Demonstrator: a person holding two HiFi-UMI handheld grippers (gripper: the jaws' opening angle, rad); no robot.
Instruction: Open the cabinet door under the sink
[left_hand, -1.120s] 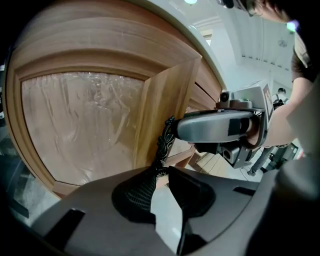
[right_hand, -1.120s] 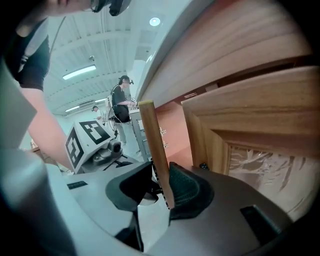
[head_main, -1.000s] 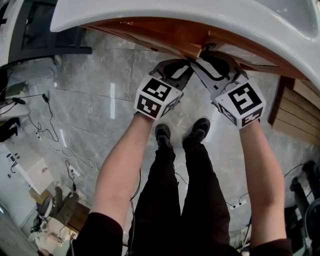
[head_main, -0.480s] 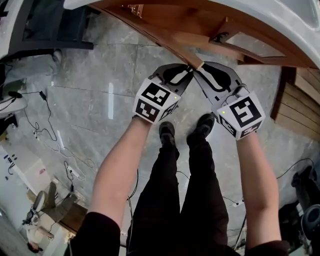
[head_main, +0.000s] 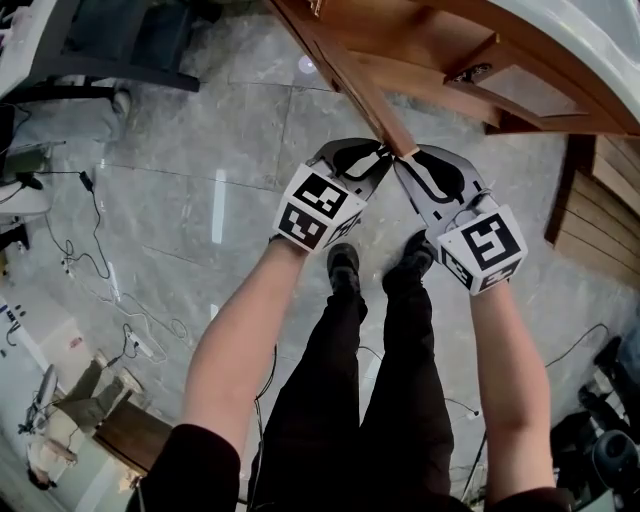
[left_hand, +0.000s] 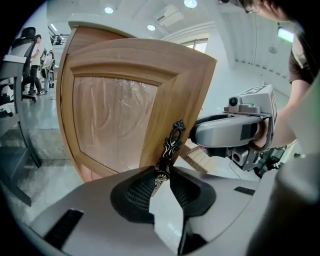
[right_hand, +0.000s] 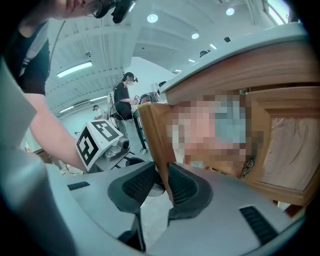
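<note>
My left tongs (left_hand: 161, 176) clamp the handle (left_hand: 171, 142), jaws just easing wider; my right tongs (right_hand: 163, 181) have just been closing onto the door (right_hand: 151, 131) edge.

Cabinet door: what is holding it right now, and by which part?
Left gripper pinches the lower end of the ornate handle, jaws just opening slightly; right gripper clamps the free edge of the cabinet door, jaws just closing on it.

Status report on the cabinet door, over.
Left gripper gripping handle, jaws just eased wider. Right gripper pinching cabinet door edge, jaws just closed further. Door swung well out. Nothing seen in its way.
</note>
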